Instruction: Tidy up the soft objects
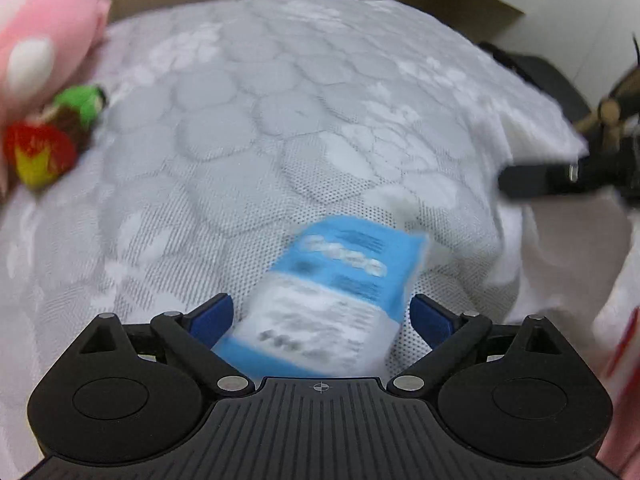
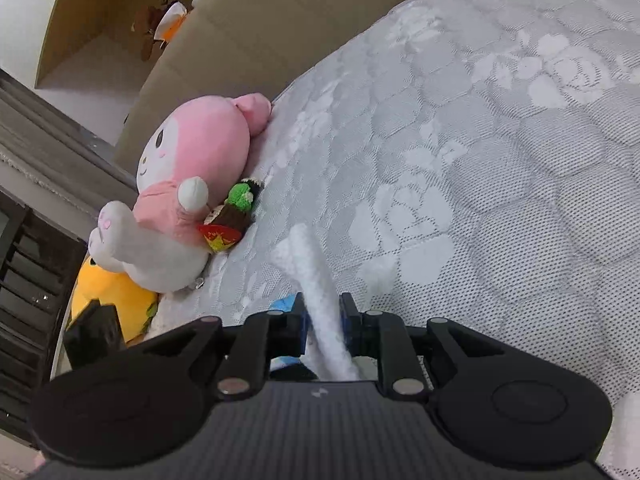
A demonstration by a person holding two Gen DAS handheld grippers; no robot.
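We see a white fluffy cloth [image 2: 316,292] pinched fast in our right tongs [image 2: 323,312], trailing onto the mattress [image 2: 480,160]. A blue-and-white packet [image 1: 340,296], blurred, lies between the wide-apart fingers of our left tongs [image 1: 322,316]. At the mattress edge: pink plush [image 2: 200,160], small crocheted doll [image 2: 232,216], yellow plush [image 2: 108,296].

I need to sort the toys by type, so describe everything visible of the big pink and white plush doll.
The pink and white plush doll lies on its side at the edge of the grey quilted mattress. It has a pink hood with ears, a white face, a pink top, and stubby white arms and feet. A small green, brown and red knitted toy leans against it; a yellow plush lies beside its feet. Neither gripper touches it.
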